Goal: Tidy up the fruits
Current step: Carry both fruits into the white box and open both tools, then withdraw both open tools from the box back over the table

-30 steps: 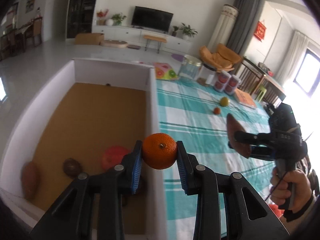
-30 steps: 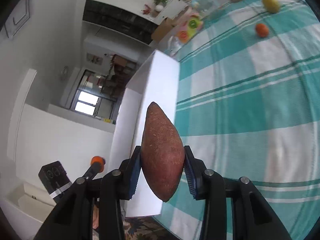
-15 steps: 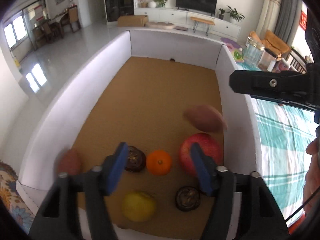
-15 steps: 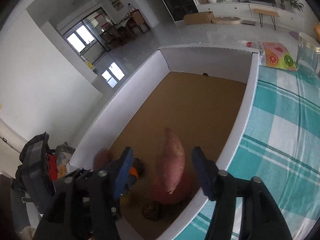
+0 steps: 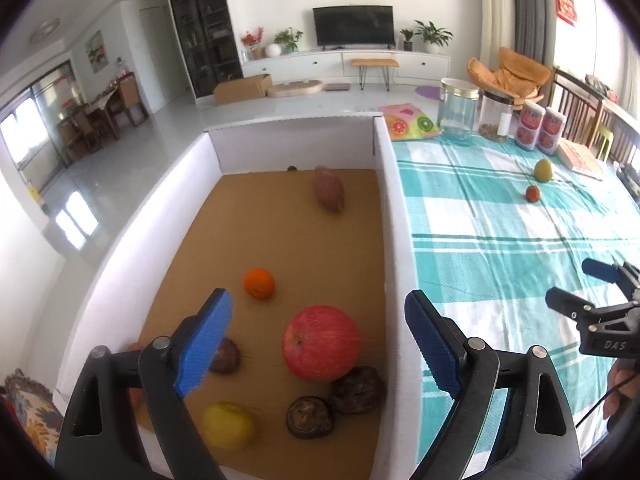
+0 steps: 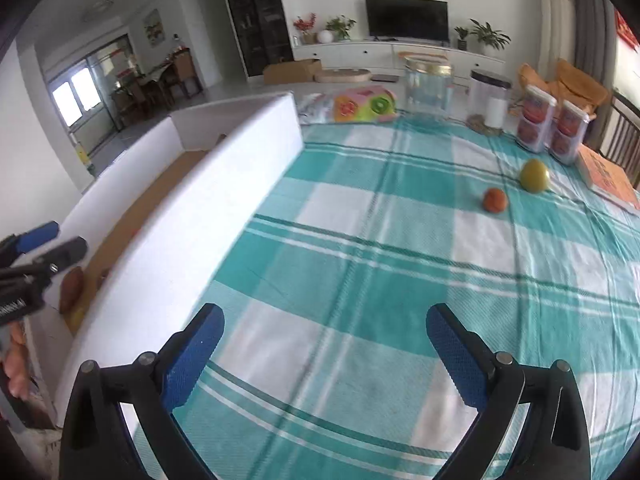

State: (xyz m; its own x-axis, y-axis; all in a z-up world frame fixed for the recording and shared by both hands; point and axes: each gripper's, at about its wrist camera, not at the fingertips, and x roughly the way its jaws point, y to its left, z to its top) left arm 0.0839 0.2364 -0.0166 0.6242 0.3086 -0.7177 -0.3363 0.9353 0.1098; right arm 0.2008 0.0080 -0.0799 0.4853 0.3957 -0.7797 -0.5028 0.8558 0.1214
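Note:
My left gripper (image 5: 320, 336) is open and empty above the near end of the white box (image 5: 394, 240). In the box lie an orange (image 5: 259, 283), a red apple (image 5: 320, 343), a sweet potato (image 5: 329, 193) at the far end, a yellow fruit (image 5: 227, 425) and dark round fruits (image 5: 310, 417). My right gripper (image 6: 325, 352) is open and empty over the teal checked cloth (image 6: 400, 264), right of the box wall (image 6: 192, 224). A small orange fruit (image 6: 495, 199) and a yellow-green fruit (image 6: 534, 176) lie on the cloth far right.
Glass jars (image 6: 428, 88), red-labelled containers (image 6: 552, 128), a fruit-print pouch (image 6: 362, 106) and an orange book (image 6: 608, 178) stand along the table's far edge. The right gripper also shows in the left wrist view (image 5: 592, 300).
Both grippers opened and let go: the orange and the sweet potato now lie in the box. The right gripper swung back from the box to over the cloth.

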